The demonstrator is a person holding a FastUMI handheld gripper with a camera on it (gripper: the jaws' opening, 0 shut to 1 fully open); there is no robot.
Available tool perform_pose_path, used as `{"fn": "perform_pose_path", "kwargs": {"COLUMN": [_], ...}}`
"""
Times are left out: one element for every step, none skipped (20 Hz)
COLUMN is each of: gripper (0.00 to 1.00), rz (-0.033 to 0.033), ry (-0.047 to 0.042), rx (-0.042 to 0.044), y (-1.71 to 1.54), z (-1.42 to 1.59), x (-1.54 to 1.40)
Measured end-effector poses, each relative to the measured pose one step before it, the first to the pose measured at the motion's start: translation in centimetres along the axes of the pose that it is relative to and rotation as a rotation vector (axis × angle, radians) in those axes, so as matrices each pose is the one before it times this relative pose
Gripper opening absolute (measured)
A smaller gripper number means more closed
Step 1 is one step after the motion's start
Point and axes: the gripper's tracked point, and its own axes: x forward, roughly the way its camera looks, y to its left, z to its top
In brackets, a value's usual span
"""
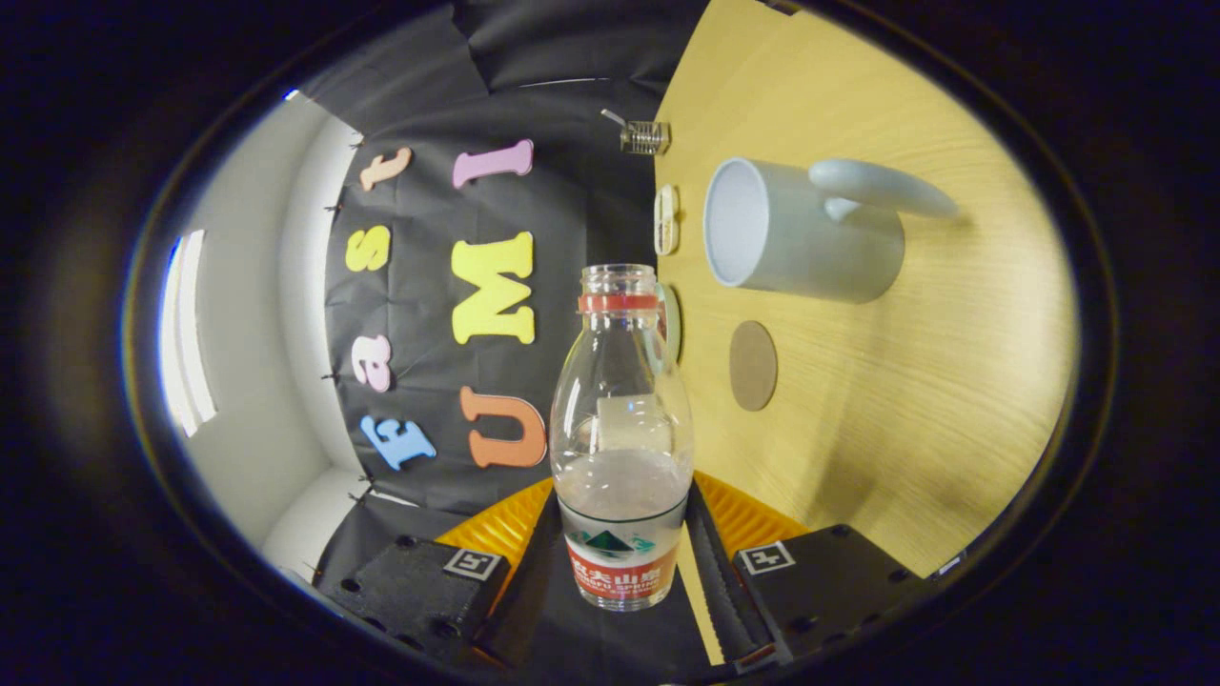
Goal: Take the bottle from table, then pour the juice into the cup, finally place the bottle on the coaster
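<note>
My gripper is shut on a clear plastic bottle, both fingers pressing its labelled lower part. The bottle has no cap, a red ring at its neck, and cloudy juice in its lower half. The whole view is rolled sideways, so the wooden table stands like a wall beside the bottle. A white cup with a handle stands on the table, beyond the fingers and off to the side of the bottle's mouth, and looks empty. The round brown coaster lies flat on the table between the cup and my fingers.
A small white object and a wire-and-glass piece sit at the table's far edge against the black cloth wall. Part of a round pale thing shows behind the bottle's neck. A white wall with a window lies beyond the cloth.
</note>
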Motion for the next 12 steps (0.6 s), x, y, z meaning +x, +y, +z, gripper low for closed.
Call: {"fn": "perform_pose_path", "kwargs": {"gripper": [0.76,0.76,0.76,0.76,0.76,0.76,0.76,0.76,0.76,0.76,0.76,0.76], "rz": [-0.00414,-0.00328,-0.00196,-0.00002,0.00363,0.00252,0.00241,0.00416,0.00432,0.00195,0.00253,0.00051], "ry": [0.00500,0.00601,0.00269,0.00130,-0.00005,0.00176,0.00048,-0.00250,-0.00239,-0.00406,-0.00315,-0.00087], "rx": [0.01171,0.01105,0.01319,0.01904,0.01918,0.01200,0.00717,0.00900,0.01229,0.01596,0.01436,0.01085], "y": [0.149,0.100,0.144,0.264,0.339,0.299,0.034,0.146,0.589,0.346,0.307,0.251], "z": [-0.130,-0.043,-0.042,-0.010,-0.006,-0.030,-0.150,0.022,0.093,0.159,0.227,0.193], "x": [0.002,-0.041,-0.064,0.057,0.111,0.092,0.197,0.149,-0.073,0.060,0.058,0.218]}}
